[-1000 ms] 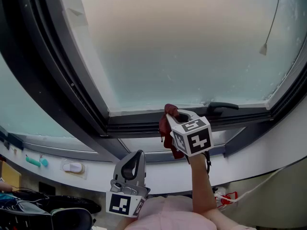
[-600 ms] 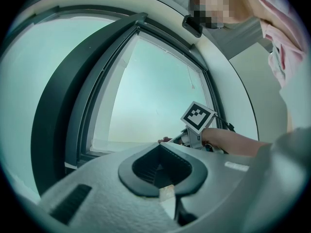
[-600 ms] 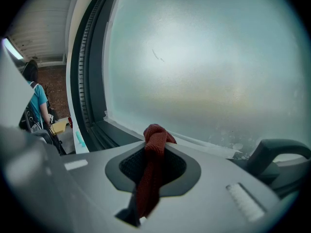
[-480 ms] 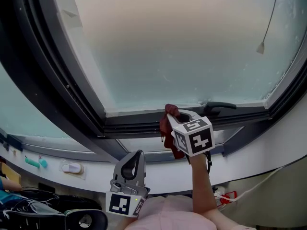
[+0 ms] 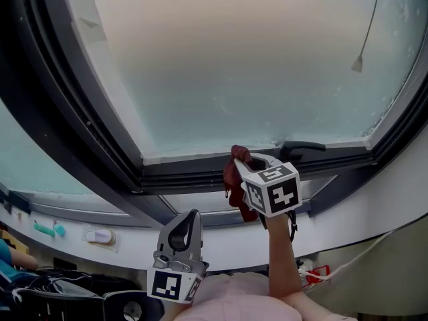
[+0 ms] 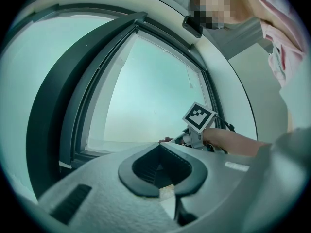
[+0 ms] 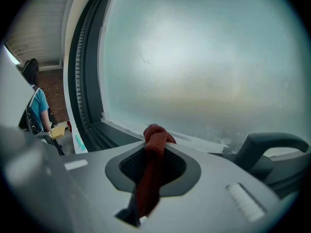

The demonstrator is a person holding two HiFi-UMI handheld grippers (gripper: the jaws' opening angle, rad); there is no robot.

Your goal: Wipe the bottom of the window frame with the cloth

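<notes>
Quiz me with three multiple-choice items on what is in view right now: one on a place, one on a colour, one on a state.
1. Where is the cloth?
A. In the right hand-held gripper, at the bottom of the window frame
B. In the left hand-held gripper
C. In neither hand-held gripper

2. What colour is the cloth?
A. Blue
B. Dark red
C. White

3. What state is the left hand-held gripper in?
A. Shut on the cloth
B. Shut and empty
C. Wide open

Key:
1 A, the right gripper view shows the cloth pinched between its jaws at the lower rail.
2 B, it reads dark red in both the head view and the right gripper view.
3 B, its own view shows the jaws together with nothing between them.
</notes>
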